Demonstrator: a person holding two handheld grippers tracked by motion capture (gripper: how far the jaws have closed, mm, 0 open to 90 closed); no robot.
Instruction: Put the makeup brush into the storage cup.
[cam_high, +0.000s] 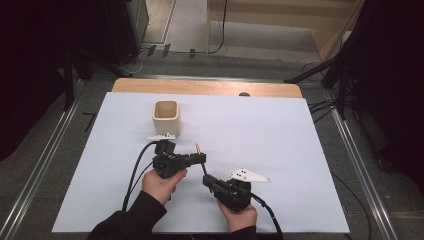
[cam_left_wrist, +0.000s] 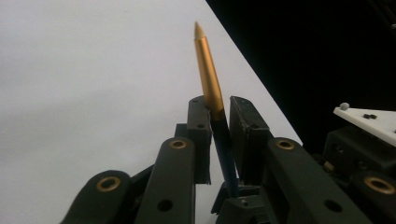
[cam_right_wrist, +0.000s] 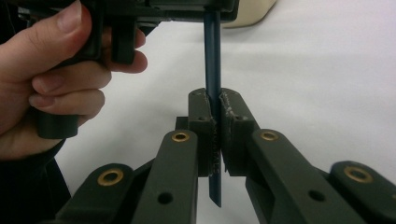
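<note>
Both hands come in at the near edge of the table (cam_high: 280, 150), each holding a gripper. Right gripper (cam_right_wrist: 214, 116): its jaws are clamped tight on the dark blue shaft of a pen (cam_right_wrist: 212, 56), which runs straight up to the left gripper (cam_left_wrist: 217, 114). That gripper's jaws sit closed around the same pen, just below its gold tapered end. From above, the pen is held off the table between the two grippers, near the middle. Farther back stands a cream cup (cam_high: 165, 117), well apart.
</note>
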